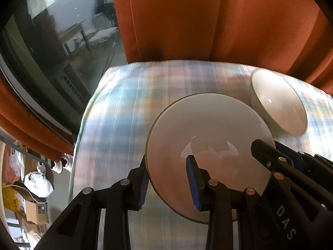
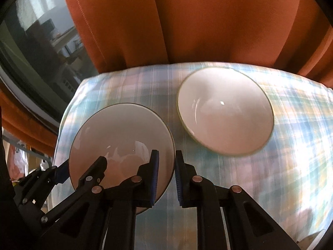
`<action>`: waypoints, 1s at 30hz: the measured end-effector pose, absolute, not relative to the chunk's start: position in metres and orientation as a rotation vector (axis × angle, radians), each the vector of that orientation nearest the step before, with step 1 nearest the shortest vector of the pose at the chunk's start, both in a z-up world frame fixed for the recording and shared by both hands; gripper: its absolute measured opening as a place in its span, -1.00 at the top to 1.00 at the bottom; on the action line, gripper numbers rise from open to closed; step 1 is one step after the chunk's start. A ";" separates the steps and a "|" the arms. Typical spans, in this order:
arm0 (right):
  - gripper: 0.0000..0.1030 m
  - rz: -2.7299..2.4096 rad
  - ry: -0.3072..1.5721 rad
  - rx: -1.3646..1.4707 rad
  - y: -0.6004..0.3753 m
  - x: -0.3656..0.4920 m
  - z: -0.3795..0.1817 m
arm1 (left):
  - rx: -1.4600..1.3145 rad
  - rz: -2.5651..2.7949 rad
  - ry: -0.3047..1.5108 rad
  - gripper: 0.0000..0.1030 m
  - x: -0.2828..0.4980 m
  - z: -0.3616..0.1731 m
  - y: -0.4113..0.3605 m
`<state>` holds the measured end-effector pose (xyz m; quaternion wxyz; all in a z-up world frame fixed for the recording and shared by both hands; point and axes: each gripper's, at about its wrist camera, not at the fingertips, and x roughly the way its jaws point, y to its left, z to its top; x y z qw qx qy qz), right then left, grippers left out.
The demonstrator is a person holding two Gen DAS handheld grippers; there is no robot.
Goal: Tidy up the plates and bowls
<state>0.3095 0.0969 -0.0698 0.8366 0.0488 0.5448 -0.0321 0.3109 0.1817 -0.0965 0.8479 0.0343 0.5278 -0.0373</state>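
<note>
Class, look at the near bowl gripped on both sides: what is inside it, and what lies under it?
The near bowl holds no food; one finger of each hand-held gripper reaches inside its rim. Checked cloth shows around it; the part beneath is covered.

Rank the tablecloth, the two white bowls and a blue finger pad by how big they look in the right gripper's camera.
1. Checked tablecloth.
2. Far bowl and held bowl: about alike; nearness blurs it.
3. Blue pad.

A pale blue and peach plaid tablecloth [image 2: 270, 166] covers the table, rust-orange curtains [image 1: 208, 20] hang behind it, a dark window [image 1: 52, 41] reflects furniture, and cardboard boxes [image 1: 35, 210] and crumpled foil [image 1: 37, 183] lie below.
</note>
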 end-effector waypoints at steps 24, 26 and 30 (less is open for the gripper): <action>0.65 -0.058 1.168 0.092 0.085 0.279 -0.072 | 0.048 -0.054 1.120 0.34 0.288 -0.104 0.174; 0.65 -0.051 1.172 0.103 0.083 0.284 -0.074 | 0.048 -0.051 1.120 0.34 0.290 -0.104 0.173; 0.63 -0.051 1.173 0.076 0.085 0.291 -0.079 | 0.064 -0.040 1.124 0.34 0.288 -0.104 0.170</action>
